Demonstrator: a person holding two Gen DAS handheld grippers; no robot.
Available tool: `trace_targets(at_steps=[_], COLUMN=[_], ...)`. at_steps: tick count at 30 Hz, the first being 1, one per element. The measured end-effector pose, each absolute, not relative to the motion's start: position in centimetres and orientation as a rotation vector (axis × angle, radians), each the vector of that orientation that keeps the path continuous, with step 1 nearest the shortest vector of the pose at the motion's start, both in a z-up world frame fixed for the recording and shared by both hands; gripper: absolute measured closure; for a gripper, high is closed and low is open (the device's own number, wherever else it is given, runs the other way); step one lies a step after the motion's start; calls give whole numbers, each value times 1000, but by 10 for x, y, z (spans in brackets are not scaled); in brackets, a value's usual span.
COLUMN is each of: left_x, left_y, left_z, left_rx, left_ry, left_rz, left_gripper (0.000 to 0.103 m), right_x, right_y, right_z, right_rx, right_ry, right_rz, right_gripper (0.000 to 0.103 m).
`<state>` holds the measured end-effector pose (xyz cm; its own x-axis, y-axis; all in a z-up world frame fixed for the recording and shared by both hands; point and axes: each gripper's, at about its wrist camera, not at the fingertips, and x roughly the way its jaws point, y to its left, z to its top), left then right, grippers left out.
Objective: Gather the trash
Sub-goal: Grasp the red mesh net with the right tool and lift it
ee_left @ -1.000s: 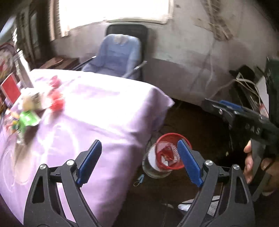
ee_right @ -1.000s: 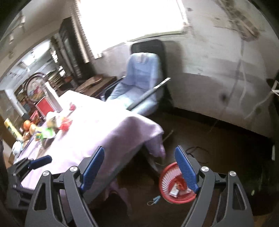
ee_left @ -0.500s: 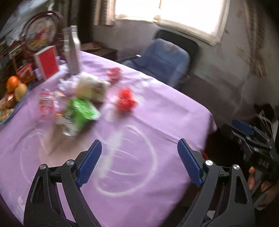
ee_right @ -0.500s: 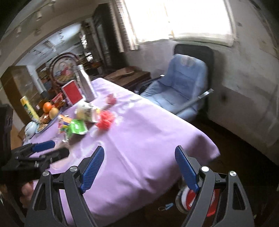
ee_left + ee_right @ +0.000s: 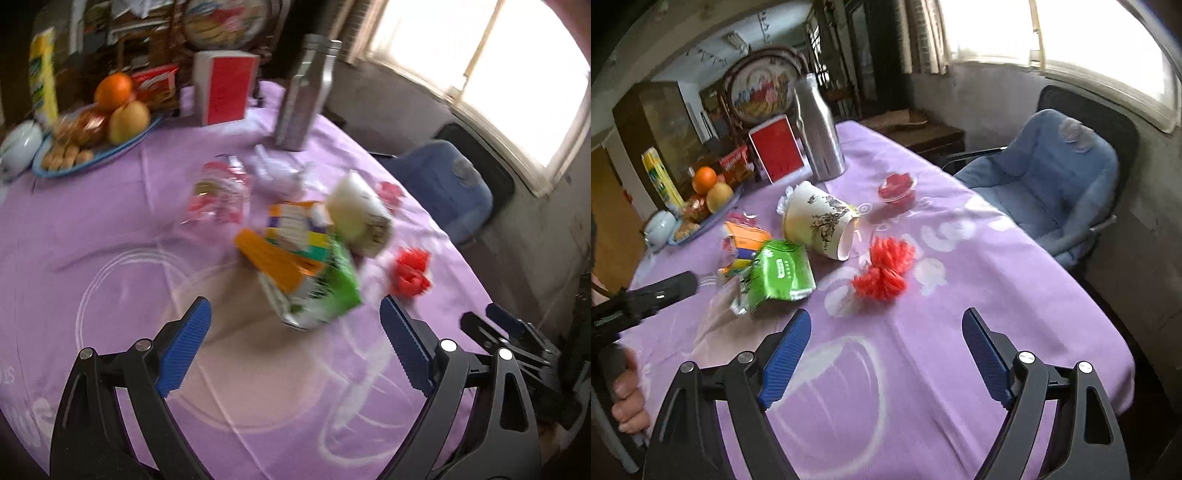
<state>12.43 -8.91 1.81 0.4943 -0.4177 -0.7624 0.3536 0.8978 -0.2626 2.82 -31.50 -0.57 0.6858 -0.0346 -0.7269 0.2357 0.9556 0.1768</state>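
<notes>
Purple cloth [image 5: 960,295] bears the trash, green pack [image 5: 779,273] nearest; both grippers, left [image 5: 295,339] and right [image 5: 886,350], hover empty and wide, so the next move is probably a reach.

Daylight is admitted through a window [image 5: 491,70] up and to the right of both grippers, where it is blown out to white glare. Dimness is seen in the room's far corners, and soft shadows are cast toward the grippers on the purple tablecloth [image 5: 923,369]. Motion blur is smeared over the left wrist view, and fisheye bending with dark vignetting is found at every edge.
</notes>
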Motion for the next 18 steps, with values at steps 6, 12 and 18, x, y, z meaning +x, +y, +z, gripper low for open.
trace_targets(at_steps=[6, 12, 18], left_x=[140, 145, 147], left_y=[-78, -79, -77], left_z=[7, 0, -2], left_rx=[-131, -139, -151], left_ry=[975, 986, 984], left_rz=[-425, -400, -394], left_gripper=[13, 13, 13], right_x=[88, 120, 110], right_y=[-306, -303, -310], right_z=[-36, -58, -51], right_rx=[251, 218, 272], right_ry=[894, 945, 888], right_rz=[-160, -211, -209], right_gripper=[25, 46, 71])
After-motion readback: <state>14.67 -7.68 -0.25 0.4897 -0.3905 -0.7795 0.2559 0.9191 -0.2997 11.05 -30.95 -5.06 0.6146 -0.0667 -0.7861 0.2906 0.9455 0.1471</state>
